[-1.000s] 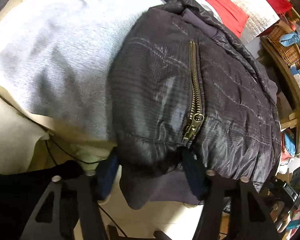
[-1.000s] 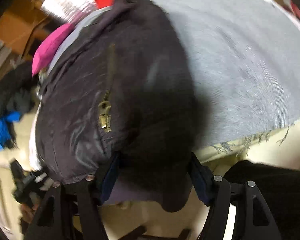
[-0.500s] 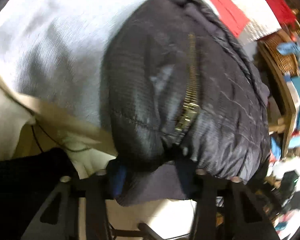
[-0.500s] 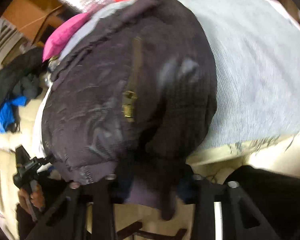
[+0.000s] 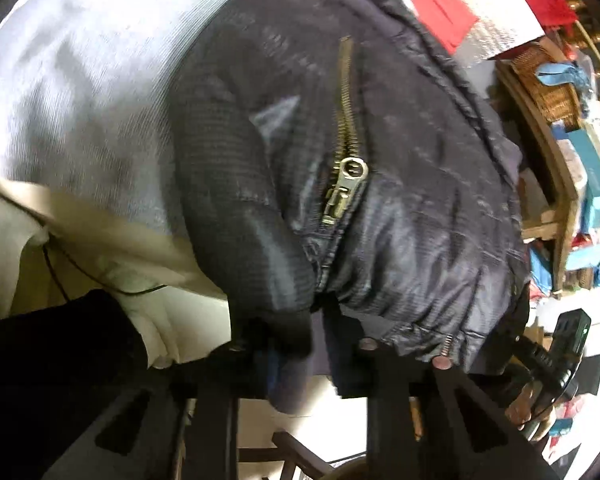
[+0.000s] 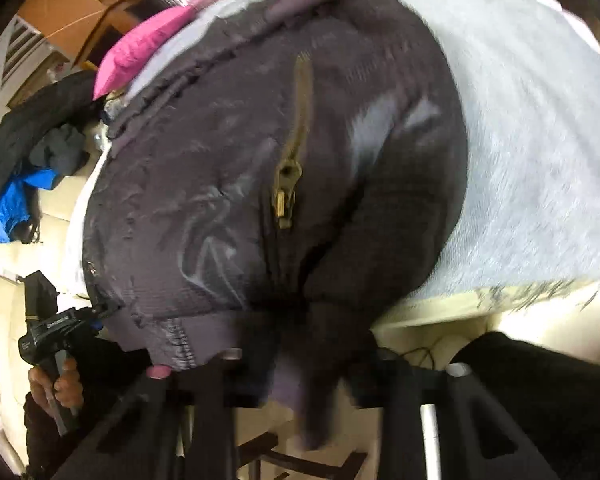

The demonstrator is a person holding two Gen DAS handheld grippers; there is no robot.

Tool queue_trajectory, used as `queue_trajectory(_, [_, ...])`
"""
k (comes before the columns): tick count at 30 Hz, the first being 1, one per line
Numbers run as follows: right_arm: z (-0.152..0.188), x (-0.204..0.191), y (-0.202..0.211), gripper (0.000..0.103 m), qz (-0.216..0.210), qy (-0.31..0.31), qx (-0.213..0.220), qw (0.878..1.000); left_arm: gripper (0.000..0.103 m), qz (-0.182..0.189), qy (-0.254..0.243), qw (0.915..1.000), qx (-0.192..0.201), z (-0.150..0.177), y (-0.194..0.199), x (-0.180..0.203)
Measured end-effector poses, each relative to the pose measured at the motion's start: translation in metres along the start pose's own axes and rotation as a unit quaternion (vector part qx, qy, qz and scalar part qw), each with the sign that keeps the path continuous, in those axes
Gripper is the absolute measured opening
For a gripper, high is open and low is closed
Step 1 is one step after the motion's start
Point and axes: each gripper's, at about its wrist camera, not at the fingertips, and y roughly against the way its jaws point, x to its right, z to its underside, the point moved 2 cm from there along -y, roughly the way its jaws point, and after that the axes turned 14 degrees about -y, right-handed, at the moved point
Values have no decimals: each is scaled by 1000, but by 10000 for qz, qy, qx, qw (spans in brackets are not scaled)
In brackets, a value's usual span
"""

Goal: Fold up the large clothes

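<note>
One dark quilted jacket (image 5: 400,208) lay on one grey cloth (image 5: 100,100); its brass zipper (image 5: 346,184) numbered one (slider visible). Two grippers, left gripper (image 5: 300,364) and right gripper (image 6: 296,376), were present.

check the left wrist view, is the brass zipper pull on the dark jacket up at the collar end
No, the brass zipper pull sits low on the dark jacket, near the hem end of the zipper.
</note>
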Motion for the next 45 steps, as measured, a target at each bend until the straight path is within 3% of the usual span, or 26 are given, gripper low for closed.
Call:
queue_trajectory(4, [-7, -29, 29, 18, -141, 310, 391, 9987, 16, 478, -200, 9980, 357, -13, 40, 13])
queue_trajectory(7, [-20, -52, 59, 18, -371, 591, 843, 9940, 15, 766, -478, 9917, 914, -42, 86, 25])
queue_trajectory(10, [-45, -80, 81, 18, -546, 863, 1442, 9843, 13, 837, -701, 9834, 1447, -85, 124, 37])
queue_trajectory(14, [-91, -104, 101, 18, -805, 910, 2226, 9673, 13, 705, -849, 9744, 1960, -151, 138, 49])
queue_trajectory(17, [-137, -123, 96, 18, -960, 729, 2559, 9592, 12, 635, -862, 9706, 2157, -207, 125, 60])
queue_trajectory(22, [-226, -151, 56, 18, -808, 565, 2826, 9541, 12, 464, -877, 9688, 2272, -305, 91, 59])
queue_trajectory(29, [-353, -142, -12, 17, -567, -23, 2841, 9571, 11, -13, -687, 9737, 2171, -426, 6, 36])
queue_trajectory(32, [-397, -135, -54, 17, -315, -266, 2824, 9584, 11, -230, -551, 9787, 1966, -454, -39, 14])
queue_trajectory(37, [-456, -95, -108, 17, 15, -1072, 2853, 9524, 12, -237, -47, 9834, 1797, -482, -92, -25])
queue_trajectory(42, [-478, -27, -128, 18, -567, -2519, 2434, 9349, 15, 35, 312, 9849, 1702, -488, -115, -42])
queue_trajectory(44, [-475, -15, -125, 18, -874, -2759, 2308, 9290, 24, 196, 255, 9826, 1827, -483, -105, -37])
queue_trajectory(45, [-472, -12, -120, 19, -957, -2791, 2312, 9271, 46, 168, 216, 9799, 1978, -480, -95, -35])
